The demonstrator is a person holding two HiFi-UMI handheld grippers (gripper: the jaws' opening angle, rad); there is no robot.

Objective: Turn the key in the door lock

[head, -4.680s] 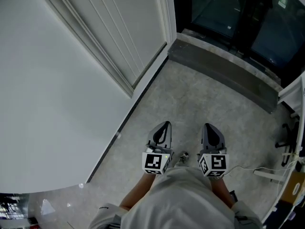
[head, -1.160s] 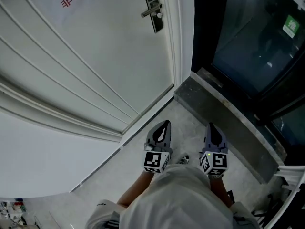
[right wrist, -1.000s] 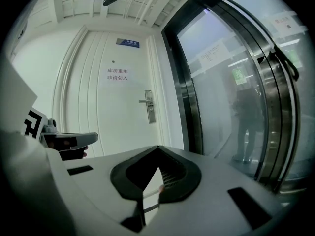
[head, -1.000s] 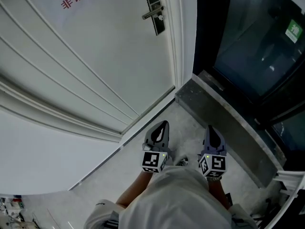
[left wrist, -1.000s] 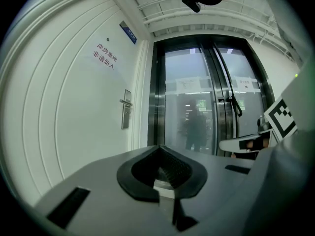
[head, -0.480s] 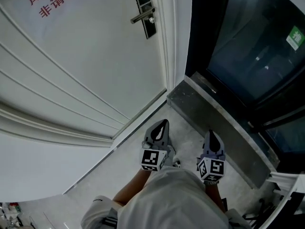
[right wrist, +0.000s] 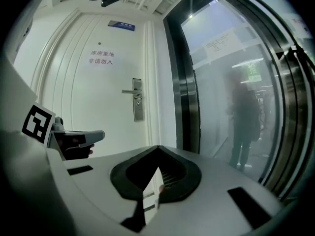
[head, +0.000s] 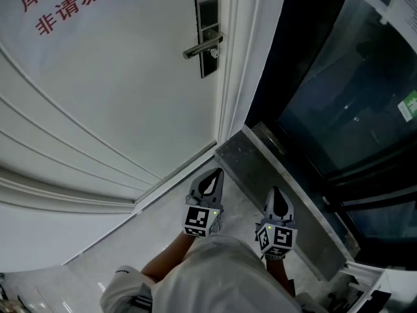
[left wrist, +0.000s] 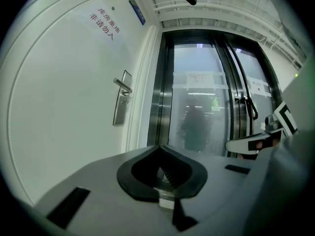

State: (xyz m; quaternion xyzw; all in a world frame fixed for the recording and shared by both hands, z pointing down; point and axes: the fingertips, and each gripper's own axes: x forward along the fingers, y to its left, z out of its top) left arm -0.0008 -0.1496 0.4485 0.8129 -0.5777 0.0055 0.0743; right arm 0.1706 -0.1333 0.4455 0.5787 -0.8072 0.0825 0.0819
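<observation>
Door lock (head: 207,18) stands well ahead of the left gripper (head: 212,177) and right gripper (head: 273,194), both with fingers pressed together and empty. Spread 1 pair just before reaching its key (head: 214,53).

The floor (head: 156,230) is pale, speckled stone. A darker grey threshold slab (head: 251,162) lies along its right edge.

1. Premises: an indoor corridor or lobby of a commercial or institutional building, not a dwelling.
2. The white panelled door (head: 117,96) bears red Chinese lettering (head: 65,5), with a blue plate (right wrist: 122,25) above. It is fitted with a lever handle (head: 202,46) on a dark lock plate (head: 207,18).
3. Adjacent: metal-framed glass doors (head: 352,103) carrying paper notices (left wrist: 199,78), with a green sign (head: 410,105) behind the glass.
4. Polished stone floor (head: 130,240); grey stone threshold (head: 273,188).
</observation>
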